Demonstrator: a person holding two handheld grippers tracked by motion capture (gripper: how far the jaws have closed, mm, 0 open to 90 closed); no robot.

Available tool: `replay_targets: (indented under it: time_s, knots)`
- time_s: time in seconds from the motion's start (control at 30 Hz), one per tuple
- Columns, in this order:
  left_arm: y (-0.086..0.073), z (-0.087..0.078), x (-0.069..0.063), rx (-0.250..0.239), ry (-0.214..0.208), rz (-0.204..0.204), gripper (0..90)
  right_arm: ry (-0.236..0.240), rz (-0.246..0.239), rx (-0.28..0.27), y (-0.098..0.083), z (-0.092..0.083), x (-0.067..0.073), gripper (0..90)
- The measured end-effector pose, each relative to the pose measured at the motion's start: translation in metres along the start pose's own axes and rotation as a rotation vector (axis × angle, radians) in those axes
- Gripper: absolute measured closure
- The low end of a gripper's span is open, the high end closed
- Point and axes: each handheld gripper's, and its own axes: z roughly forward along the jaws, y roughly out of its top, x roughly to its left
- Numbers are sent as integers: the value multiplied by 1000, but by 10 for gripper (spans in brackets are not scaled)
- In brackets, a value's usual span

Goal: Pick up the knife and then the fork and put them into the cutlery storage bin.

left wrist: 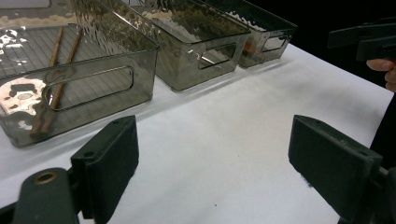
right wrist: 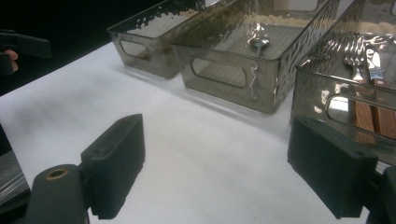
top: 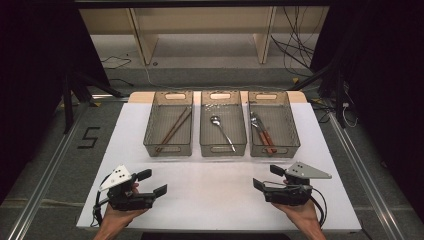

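Note:
Three smoked clear bins stand in a row at the back of the white table [top: 215, 185]. The left bin [top: 150, 135] holds brown chopsticks [top: 174, 127], seen close in the left gripper view as chopsticks [left wrist: 56, 79]. A metal spoon [top: 221, 130] lies in the middle bin [top: 204, 131]; the spoon [right wrist: 258, 42] also shows in the right gripper view. The right bin [top: 294, 131] holds a fork and knife with wooden handles [top: 262, 131]. My left gripper [top: 152, 182] rests at the front left, open and empty. At the front right my right gripper [top: 265, 177] is open, nothing between its jaws.
The table's front edge runs just under both hands. Black frame posts and cables [top: 300, 45] stand beyond the table, with a wooden shelf unit [top: 200, 30] at the back. A "5" mark [top: 89, 137] lies on the floor at left.

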Motion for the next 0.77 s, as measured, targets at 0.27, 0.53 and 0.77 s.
replay_targets:
  time_s: [0.27,0.53,0.77]
  knots:
    - [0,1,0,3,-5,3,158,-4,0,-19,-4,-5,1,196]
    - [0,1,0,3,-4,4,158,-13,-3,-24,-4,-5,2,195]
    - [0,0,0,2,-3,2,158,-14,-5,-22,-4,-4,2,194]
